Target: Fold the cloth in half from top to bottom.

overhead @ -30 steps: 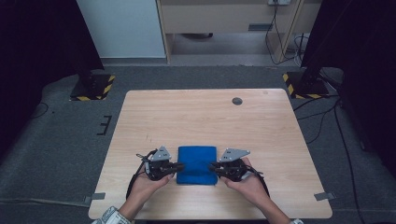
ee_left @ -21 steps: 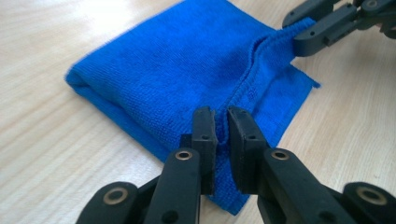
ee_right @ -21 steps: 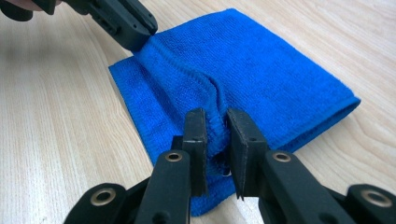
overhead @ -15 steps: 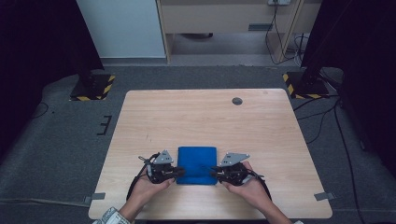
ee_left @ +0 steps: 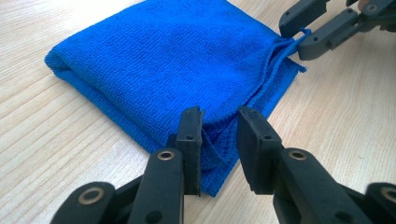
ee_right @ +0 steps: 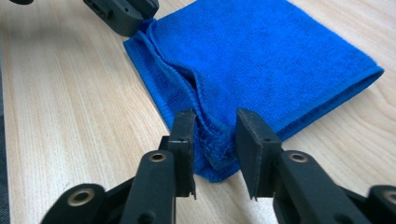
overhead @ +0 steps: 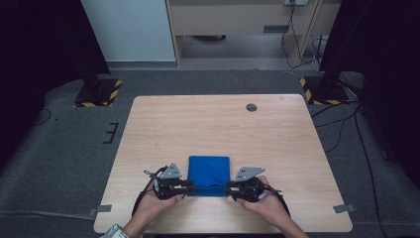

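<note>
A folded blue cloth [overhead: 209, 173] lies flat on the wooden table [overhead: 223, 124], near its front edge. My left gripper [overhead: 190, 186] is at the cloth's near left corner and my right gripper [overhead: 229, 187] at its near right corner, pointing toward each other. In the left gripper view the jaws [ee_left: 219, 121] stand apart with the cloth's [ee_left: 177, 60] corner loose between them. The right gripper view shows the same: jaws [ee_right: 215, 121] parted around a rumpled corner of the cloth [ee_right: 266, 56]. Both pairs of jaws have just been opening.
A small round grommet [overhead: 251, 107] sits in the table's far right part. Two stands with yellow-and-black striped bases [overhead: 96, 94] [overhead: 322, 89] flank the table's far corners on the grey floor. Cables [overhead: 346, 119] run along the right side.
Both pairs of jaws have spread apart at the cloth's near corners. The hands have barely shifted and the cloth stays in place.
</note>
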The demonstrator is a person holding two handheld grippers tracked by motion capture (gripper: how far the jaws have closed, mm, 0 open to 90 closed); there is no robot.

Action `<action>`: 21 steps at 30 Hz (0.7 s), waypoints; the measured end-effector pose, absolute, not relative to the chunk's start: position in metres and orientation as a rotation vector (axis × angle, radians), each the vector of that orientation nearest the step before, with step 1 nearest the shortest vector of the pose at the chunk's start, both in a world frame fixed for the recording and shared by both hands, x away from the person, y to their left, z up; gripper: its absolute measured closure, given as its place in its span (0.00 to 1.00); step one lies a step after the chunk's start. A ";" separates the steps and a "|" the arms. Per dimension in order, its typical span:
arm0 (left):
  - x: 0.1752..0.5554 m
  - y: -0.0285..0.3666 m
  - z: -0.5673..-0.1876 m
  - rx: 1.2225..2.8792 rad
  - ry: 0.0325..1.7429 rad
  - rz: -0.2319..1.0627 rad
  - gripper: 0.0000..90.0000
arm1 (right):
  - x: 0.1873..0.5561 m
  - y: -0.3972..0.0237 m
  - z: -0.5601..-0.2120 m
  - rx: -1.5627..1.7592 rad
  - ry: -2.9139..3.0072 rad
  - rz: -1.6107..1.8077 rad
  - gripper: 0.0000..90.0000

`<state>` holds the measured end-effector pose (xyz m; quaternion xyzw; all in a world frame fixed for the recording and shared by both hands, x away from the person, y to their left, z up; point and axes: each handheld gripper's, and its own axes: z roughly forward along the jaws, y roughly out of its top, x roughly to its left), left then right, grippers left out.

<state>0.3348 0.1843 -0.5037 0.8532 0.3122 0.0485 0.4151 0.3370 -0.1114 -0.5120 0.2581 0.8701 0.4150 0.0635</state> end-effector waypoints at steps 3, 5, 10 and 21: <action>0.332 0.186 -0.502 2.135 0.784 0.129 0.78 | 0.334 -0.111 -0.512 0.777 2.636 1.251 0.71; 0.332 0.187 -0.501 2.131 0.786 0.134 0.78 | 0.332 -0.111 -0.512 0.777 2.641 1.255 0.70; 0.333 0.188 -0.501 2.121 0.793 0.145 0.78 | 0.331 -0.112 -0.510 0.776 2.642 1.265 0.67; 0.336 0.187 -0.502 2.137 0.793 0.188 0.75 | 0.333 -0.113 -0.498 0.788 2.571 1.334 0.60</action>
